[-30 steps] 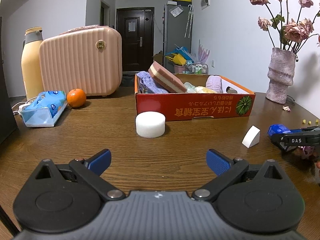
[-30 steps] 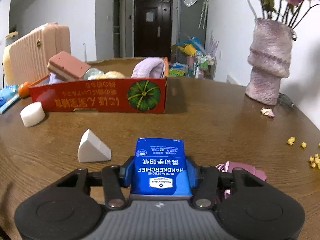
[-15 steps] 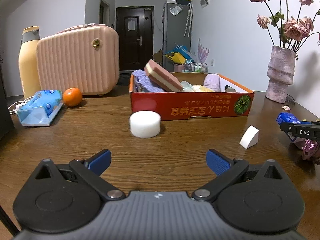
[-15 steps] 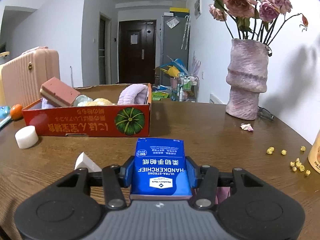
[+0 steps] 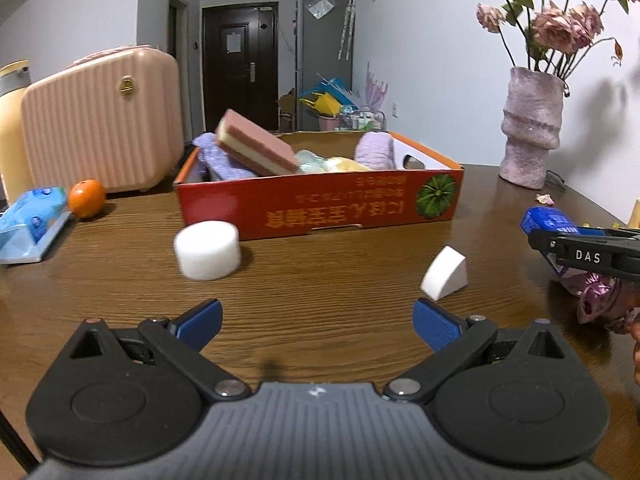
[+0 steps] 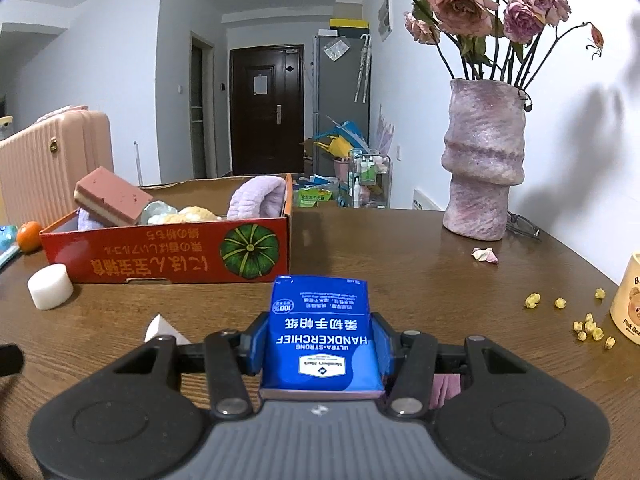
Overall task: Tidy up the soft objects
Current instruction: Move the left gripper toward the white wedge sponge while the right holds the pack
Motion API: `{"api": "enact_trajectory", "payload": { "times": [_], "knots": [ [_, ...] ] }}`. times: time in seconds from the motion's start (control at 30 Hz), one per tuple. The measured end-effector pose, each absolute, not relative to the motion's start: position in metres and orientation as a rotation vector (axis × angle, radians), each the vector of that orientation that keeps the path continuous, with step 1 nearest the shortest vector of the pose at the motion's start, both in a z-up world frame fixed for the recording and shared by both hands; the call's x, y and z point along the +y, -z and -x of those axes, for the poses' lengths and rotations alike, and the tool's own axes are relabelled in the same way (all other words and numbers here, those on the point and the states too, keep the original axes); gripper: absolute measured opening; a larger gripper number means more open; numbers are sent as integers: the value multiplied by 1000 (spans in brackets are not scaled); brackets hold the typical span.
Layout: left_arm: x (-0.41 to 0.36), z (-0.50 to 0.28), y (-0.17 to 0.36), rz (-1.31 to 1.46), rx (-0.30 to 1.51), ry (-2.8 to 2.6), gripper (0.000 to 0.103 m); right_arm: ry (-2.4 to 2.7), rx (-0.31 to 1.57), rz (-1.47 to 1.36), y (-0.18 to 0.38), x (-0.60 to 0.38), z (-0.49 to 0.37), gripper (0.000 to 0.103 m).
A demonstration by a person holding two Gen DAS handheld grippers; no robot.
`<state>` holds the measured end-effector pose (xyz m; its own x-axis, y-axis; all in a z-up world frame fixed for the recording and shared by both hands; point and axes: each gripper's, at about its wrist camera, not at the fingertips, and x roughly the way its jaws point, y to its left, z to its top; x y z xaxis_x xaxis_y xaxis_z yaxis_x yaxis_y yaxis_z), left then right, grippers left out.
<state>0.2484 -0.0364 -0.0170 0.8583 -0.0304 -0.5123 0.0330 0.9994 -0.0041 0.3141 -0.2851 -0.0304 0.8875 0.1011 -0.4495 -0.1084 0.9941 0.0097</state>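
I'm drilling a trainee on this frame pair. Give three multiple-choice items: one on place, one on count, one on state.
1. Where is the white cylinder sponge?
A. in the red box
B. on the table before the red box
C. in the left gripper

2. How many white sponges lie on the table?
A. two
B. four
C. none

3. The right gripper is
A. open, empty
B. shut on the blue tissue pack
C. out of view

B: it sits before the red box.
A: cylinder plus wedge sponge.
B: fingers clamp the blue tissue pack.
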Motion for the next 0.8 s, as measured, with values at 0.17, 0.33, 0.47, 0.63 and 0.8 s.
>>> {"api": "enact_trajectory", "payload": {
  "times": [0.17,0.33,0.47,0.63,0.8],
  "knots": [
    [-53,-258,19,-7,552,61,103,-112,460,19,30,-289,-314,51],
    [-71,-269,22,-21,565,92,103,-105,448,12,29,-297,-314,51],
    [-86,-280,23,-28,573,117,103,-101,443,4,28,-305,-314,51],
    [-104,-295,27,-43,596,140,103,-96,433,-7,27,-313,-316,51],
    [-114,-309,30,-48,604,147,103,-97,427,-11,27,-315,-317,51]
  ]
}}
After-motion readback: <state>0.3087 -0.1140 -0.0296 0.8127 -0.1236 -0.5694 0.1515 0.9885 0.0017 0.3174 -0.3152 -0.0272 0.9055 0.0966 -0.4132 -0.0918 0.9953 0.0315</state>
